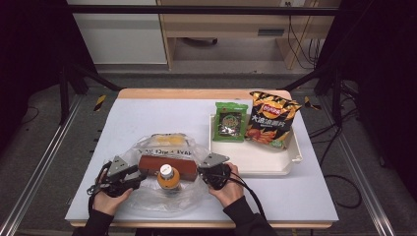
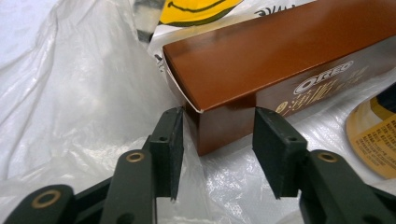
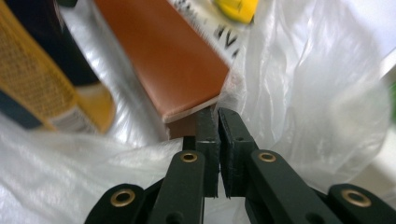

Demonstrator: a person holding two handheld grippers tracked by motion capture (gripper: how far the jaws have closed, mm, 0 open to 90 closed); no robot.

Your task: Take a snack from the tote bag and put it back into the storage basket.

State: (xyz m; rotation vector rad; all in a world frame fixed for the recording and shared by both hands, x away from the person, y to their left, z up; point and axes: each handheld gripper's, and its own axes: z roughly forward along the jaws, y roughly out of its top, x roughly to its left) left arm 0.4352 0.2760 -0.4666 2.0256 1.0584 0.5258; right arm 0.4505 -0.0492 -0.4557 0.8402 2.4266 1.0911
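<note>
A person sits at the table with a tool in each hand, and it looks like snacks are going into a clear plastic bag [image 1: 162,196].

Three things lie in the bag's open mouth. A brown cookie box [image 1: 167,166] lies flat in the middle. An orange drink bottle [image 1: 168,178] stands just in front of it, on the near side. A yellow snack packet [image 1: 166,140] lies behind the box, toward the far side. So that part looks done.

Two snacks are not packed yet. A green packet [image 1: 230,121] and an orange chip bag [image 1: 271,119] lean on the white tray [image 1: 290,162] at the right, well apart from the plastic bag.

The left gripper [image 2: 217,149] has its jaws partly apart. The end of the cookie box sits just ahead of the gap between them, and the pads do not press on it. The right gripper [image 3: 218,128] has its jaws squeezed together right at the box's other corner, where the bag's edge is. It may be pinching the thin plastic, but I cannot tell for sure.

I think the hands are holding the bag open and tidy. The green packet and the chip bag are what is left to pack.
</note>
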